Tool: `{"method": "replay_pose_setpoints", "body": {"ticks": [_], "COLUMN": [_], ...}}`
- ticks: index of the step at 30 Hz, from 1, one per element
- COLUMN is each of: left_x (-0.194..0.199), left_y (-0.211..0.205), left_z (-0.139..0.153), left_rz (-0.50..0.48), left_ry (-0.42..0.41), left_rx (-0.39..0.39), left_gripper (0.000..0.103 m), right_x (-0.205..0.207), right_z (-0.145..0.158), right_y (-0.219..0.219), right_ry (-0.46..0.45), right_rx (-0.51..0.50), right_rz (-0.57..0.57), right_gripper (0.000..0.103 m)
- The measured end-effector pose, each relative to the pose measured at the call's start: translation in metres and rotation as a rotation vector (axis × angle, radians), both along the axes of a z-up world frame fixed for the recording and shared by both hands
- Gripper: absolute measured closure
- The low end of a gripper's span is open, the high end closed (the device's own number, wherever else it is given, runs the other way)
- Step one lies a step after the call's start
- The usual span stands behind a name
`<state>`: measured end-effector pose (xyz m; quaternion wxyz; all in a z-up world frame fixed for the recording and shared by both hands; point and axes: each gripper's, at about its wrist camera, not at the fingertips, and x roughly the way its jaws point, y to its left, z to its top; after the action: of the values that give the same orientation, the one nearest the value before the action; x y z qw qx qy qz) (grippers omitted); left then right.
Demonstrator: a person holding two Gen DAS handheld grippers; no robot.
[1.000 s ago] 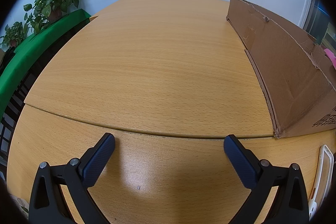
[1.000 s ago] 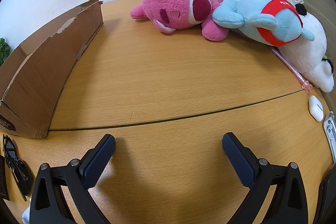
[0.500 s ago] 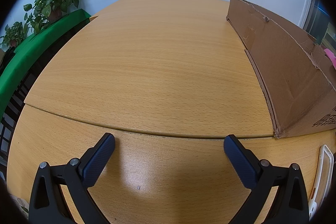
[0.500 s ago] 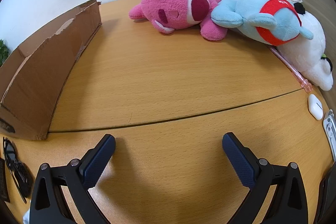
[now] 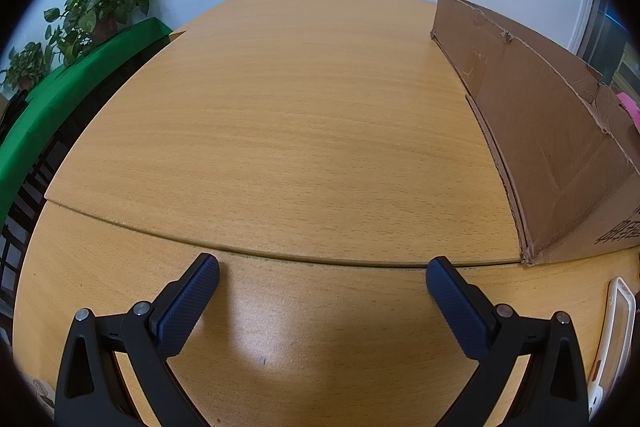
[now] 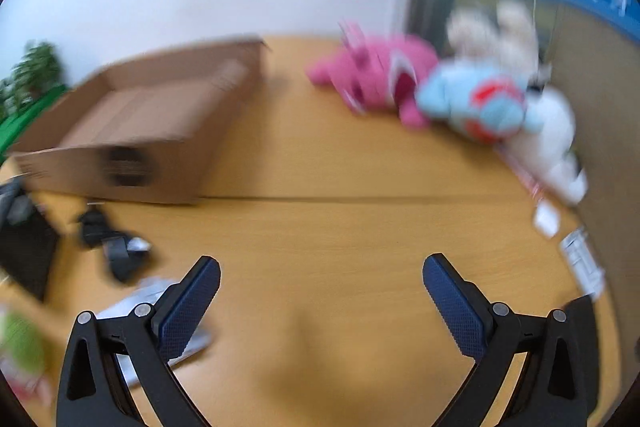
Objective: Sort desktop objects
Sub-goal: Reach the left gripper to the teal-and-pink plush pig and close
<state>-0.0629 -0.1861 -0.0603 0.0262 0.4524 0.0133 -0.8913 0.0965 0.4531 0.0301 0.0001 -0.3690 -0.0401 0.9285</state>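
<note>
My left gripper (image 5: pixel 322 273) is open and empty, low over the bare wooden desk (image 5: pixel 280 131). A brown cardboard box (image 5: pixel 552 147) stands to its right. My right gripper (image 6: pixel 320 273) is open and empty, raised above the desk; its view is blurred by motion. In that view the cardboard box (image 6: pixel 152 139) is at the back left, with black sunglasses (image 6: pixel 106 241) and a silver packet (image 6: pixel 132 301) by my left finger. A pink plush (image 6: pixel 372 79), a blue plush (image 6: pixel 476 103) and a white plush (image 6: pixel 548 139) lie at the back right.
A white-framed flat object (image 5: pixel 616 331) lies at the right edge of the left wrist view. Potted plants (image 5: pixel 100 11) and a green surface (image 5: pixel 52 111) are beyond the desk's left edge. Small white items (image 6: pixel 546 219) lie by the right wall. A black flat item (image 6: pixel 24 251) lies at left.
My right gripper has risen and pulled back fast, so its view blurs and shows more of the box, sunglasses and items at left. My left gripper has not moved.
</note>
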Motion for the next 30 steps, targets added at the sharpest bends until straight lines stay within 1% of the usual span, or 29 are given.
{"method": "replay_pose_setpoints", "body": {"ticks": [2, 3, 4, 5, 6, 7, 9, 10, 11, 12, 13, 14, 16, 17, 18, 20, 21, 22, 23, 25, 27, 30], "left_x": [0.009, 0.019, 0.031, 0.044, 0.06, 0.087, 0.124, 0.145, 0.171, 0.183, 0.202, 0.211, 0.225, 0.229, 0.232, 0.229, 0.229, 0.225, 0.226, 0.225, 0.225, 0.223], "left_y": [0.003, 0.005, 0.008, 0.013, 0.018, 0.027, 0.04, 0.051, 0.068, 0.077, 0.097, 0.109, 0.138, 0.149, 0.16, 0.175, 0.175, 0.173, 0.171, 0.166, 0.163, 0.168], "left_z": [0.001, 0.004, 0.01, 0.018, 0.03, 0.05, 0.078, 0.092, 0.105, 0.11, 0.113, 0.113, 0.101, 0.093, 0.08, 0.056, 0.044, 0.035, 0.033, 0.032, 0.03, 0.028], "left_rz": [-0.011, -0.017, -0.033, -0.054, -0.073, -0.096, -0.154, -0.209, -0.287, -0.328, -0.394, -0.428, -0.493, -0.515, -0.537, -0.543, -0.536, -0.526, -0.526, -0.519, -0.515, -0.523], "left_ry": [-0.011, -0.02, -0.017, -0.008, 0.011, 0.054, 0.101, 0.117, 0.135, 0.138, 0.126, 0.109, 0.038, 0.007, -0.035, -0.132, -0.174, -0.201, -0.204, -0.189, -0.188, -0.186], "left_rx": [0.006, 0.029, 0.064, 0.093, 0.119, 0.151, 0.209, 0.247, 0.294, 0.315, 0.339, 0.349, 0.367, 0.375, 0.393, 0.434, 0.468, 0.545, 0.587, 0.621, 0.638, 0.642], "left_gripper": [0.002, 0.006, 0.01, 0.016, 0.017, 0.017, 0.015, 0.015, 0.015, 0.014, 0.012, 0.012, 0.012, 0.012, 0.012, 0.016, 0.017, 0.017, 0.02, 0.023, 0.027, 0.032], "right_x": [0.033, 0.049, 0.061, 0.069, 0.077, 0.082, 0.093, 0.097, 0.1, 0.101, 0.105, 0.109, 0.11, 0.112, 0.112, 0.109, 0.108, 0.108, 0.108, 0.105, 0.099, 0.097], "right_z": [0.025, 0.036, 0.04, 0.043, 0.043, 0.039, 0.028, 0.019, 0.011, 0.001, -0.008, -0.015, -0.029, -0.031, -0.031, -0.032, -0.034, -0.035, -0.038, -0.038, -0.04, -0.042], "right_y": [-0.025, -0.041, -0.053, -0.067, -0.082, -0.102, -0.136, -0.156, -0.173, -0.188, -0.207, -0.22, -0.239, -0.242, -0.243, -0.24, -0.238, -0.237, -0.238, -0.231, -0.229, -0.233], "right_ry": [0.058, 0.074, 0.074, 0.065, 0.05, 0.028, -0.031, -0.074, -0.109, -0.141, -0.164, -0.18, -0.224, -0.209, -0.196, -0.209, -0.215, -0.222, -0.224, -0.22, -0.231, -0.226], "right_rx": [-0.014, -0.036, -0.056, -0.077, -0.094, -0.113, -0.147, -0.168, -0.184, -0.19, -0.174, -0.154, -0.116, -0.087, -0.087, -0.113, -0.129, -0.141, -0.135, -0.131, -0.166, -0.168], "right_rz": [0.083, 0.144, 0.189, 0.24, 0.29, 0.349, 0.455, 0.516, 0.572, 0.625, 0.66, 0.672, 0.686, 0.679, 0.684, 0.678, 0.67, 0.662, 0.661, 0.662, 0.651, 0.646], "right_gripper": [0.0, 0.0, 0.0, 0.0, 0.0, 0.0, 0.0, 0.0, 0.0, 0.0, 0.0, 0.0, 0.0, 0.0, 0.0, 0.0, 0.0, 0.0, 0.0, 0.0, 0.0, 0.0]}}
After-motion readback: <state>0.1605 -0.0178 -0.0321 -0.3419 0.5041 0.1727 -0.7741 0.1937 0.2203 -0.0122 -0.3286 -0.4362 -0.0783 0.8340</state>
